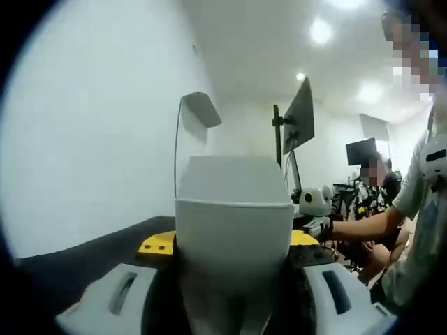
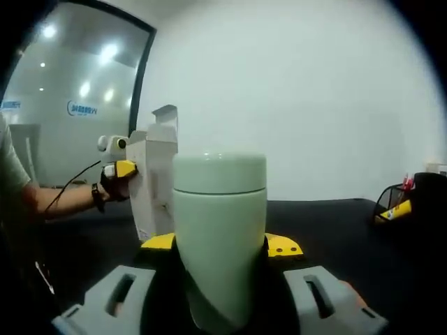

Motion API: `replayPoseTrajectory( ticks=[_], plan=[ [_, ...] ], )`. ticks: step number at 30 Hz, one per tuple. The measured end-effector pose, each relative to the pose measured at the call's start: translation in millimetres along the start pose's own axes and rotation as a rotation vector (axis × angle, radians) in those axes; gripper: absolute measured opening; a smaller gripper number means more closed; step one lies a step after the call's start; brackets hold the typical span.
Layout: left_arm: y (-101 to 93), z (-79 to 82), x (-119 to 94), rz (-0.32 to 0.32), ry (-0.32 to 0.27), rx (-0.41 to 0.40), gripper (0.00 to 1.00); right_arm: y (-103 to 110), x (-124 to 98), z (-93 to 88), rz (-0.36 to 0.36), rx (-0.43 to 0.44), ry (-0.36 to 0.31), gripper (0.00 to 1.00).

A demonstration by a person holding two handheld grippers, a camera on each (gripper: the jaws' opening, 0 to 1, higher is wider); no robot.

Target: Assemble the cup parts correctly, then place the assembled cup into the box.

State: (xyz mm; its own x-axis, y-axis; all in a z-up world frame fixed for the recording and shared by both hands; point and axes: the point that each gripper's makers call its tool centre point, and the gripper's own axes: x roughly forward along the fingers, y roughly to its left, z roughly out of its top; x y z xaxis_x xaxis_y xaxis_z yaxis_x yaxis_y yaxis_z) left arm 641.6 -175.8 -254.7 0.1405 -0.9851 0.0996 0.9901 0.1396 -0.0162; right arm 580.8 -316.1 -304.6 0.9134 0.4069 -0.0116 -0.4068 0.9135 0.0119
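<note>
A pale green cup (image 2: pixel 220 223) with its lid on fills the middle of the right gripper view, and my right gripper (image 2: pixel 220 286) is shut on its lower body. Just left of the cup stands a white box (image 2: pixel 155 183), upright, its top flap raised. My left gripper (image 2: pixel 117 167), held in a gloved hand, grips that box from the far side. In the left gripper view the same white box (image 1: pixel 234 209) sits between the jaws of my left gripper (image 1: pixel 234 283), flap (image 1: pixel 201 110) up. The right gripper (image 1: pixel 316 201) shows past the box's right edge.
A yellow flat piece (image 2: pixel 283 246) (image 1: pixel 157 243) lies on the black table (image 2: pixel 335 223) under the box and cup. A black mesh holder (image 2: pixel 401 199) with pens stands at the right. A monitor on an arm (image 1: pixel 300 115) and a seated person (image 1: pixel 370 199) are behind.
</note>
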Motion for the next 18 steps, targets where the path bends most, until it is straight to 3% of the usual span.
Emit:
replayPoseTrajectory(
  ticks=[4, 10, 12, 15, 18],
  plan=[
    [-0.2, -11.5, 1, 0.000, 0.024, -0.007, 0.52, 0, 0, 0.0, 0.002, 0.000, -0.001, 0.43],
    [0.7, -8.7, -11, -0.007, -0.009, -0.036, 0.54, -1, 0, 0.1, -0.001, -0.003, 0.000, 0.43],
    [-1.6, -14.3, -14, -0.017, 0.026, -0.066, 0.58, -1, 0, 0.3, -0.004, -0.012, -0.002, 0.43],
    [-6.9, -25.5, -15, -0.032, 0.083, -0.036, 0.74, 0, 1, 1.8, -0.009, -0.026, -0.001, 0.42],
    [-9.8, -30.5, -15, -0.035, 0.107, -0.033, 0.75, 0, 2, 11.0, -0.010, 0.028, -0.027, 0.42]
  ],
)
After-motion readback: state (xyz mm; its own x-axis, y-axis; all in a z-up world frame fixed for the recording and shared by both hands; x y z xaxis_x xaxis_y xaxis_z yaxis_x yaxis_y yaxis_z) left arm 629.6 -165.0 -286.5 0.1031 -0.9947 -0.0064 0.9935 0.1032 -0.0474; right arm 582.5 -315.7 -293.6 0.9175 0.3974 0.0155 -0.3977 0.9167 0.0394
